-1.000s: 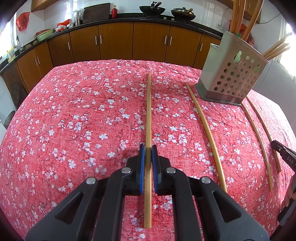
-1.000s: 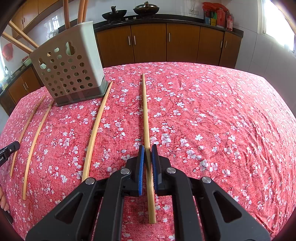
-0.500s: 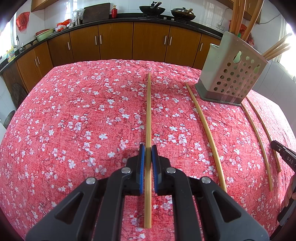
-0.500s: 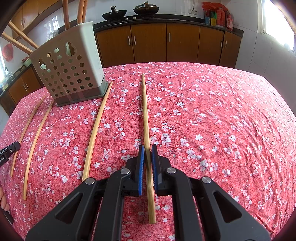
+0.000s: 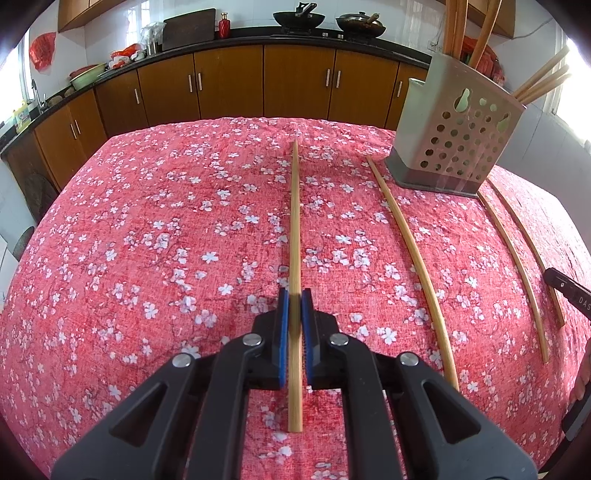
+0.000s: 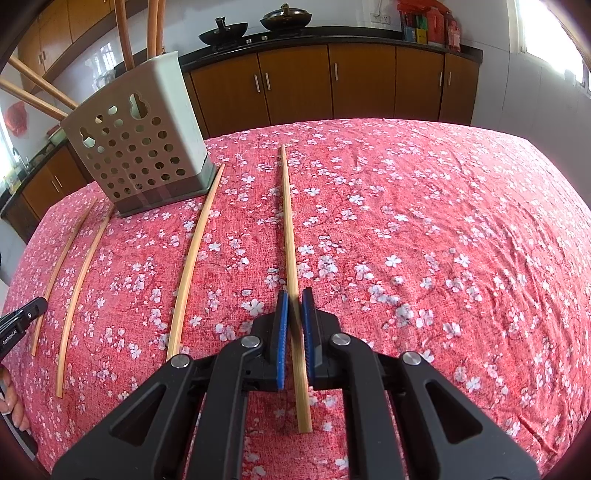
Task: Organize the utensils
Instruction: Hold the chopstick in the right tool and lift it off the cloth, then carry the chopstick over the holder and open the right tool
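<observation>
My left gripper is shut on a long bamboo chopstick that lies along the red floral tablecloth. My right gripper is shut on another chopstick lying the same way. A perforated beige utensil holder stands at the far right in the left wrist view and at the far left in the right wrist view, with several chopsticks standing in it. Three loose chopsticks lie on the cloth: one beside the holder and two past it.
The table is covered by the red flowered cloth. Brown kitchen cabinets and a counter with woks run behind it. The other gripper's tip shows at the right edge of the left wrist view and at the left edge of the right wrist view.
</observation>
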A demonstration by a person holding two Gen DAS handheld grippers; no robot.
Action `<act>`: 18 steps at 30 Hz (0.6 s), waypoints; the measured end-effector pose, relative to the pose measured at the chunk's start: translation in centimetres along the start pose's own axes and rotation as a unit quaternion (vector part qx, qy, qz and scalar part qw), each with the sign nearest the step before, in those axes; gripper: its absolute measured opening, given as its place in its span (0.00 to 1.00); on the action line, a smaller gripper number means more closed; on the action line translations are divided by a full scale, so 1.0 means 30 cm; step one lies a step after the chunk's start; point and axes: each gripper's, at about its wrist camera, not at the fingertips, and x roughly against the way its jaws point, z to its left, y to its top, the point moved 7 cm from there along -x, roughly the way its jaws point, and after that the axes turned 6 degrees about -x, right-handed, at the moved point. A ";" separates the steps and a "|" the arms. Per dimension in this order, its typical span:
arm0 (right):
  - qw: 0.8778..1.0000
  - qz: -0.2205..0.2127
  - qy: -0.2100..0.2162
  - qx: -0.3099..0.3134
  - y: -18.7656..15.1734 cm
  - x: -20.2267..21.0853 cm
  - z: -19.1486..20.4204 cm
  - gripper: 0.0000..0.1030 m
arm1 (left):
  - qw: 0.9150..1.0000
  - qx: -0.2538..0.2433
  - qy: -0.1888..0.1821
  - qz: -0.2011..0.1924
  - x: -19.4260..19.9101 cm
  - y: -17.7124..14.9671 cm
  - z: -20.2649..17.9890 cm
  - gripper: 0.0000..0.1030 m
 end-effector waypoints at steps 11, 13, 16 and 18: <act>0.994 -0.104 0.015 0.007 0.126 0.227 0.030 0.07 | 0.997 -0.007 -0.004 -0.075 0.187 0.096 0.014 0.08; 0.992 -0.126 0.021 0.007 0.155 0.276 0.038 0.07 | 0.995 -0.003 -0.008 -0.098 0.242 0.132 0.013 0.08; 0.988 -0.155 0.028 0.005 0.200 0.342 0.039 0.07 | 0.991 0.004 -0.017 -0.133 0.325 0.191 0.011 0.08; 0.988 -0.151 0.027 0.013 0.205 0.339 0.040 0.07 | 0.989 0.003 -0.018 -0.146 0.354 0.218 0.009 0.08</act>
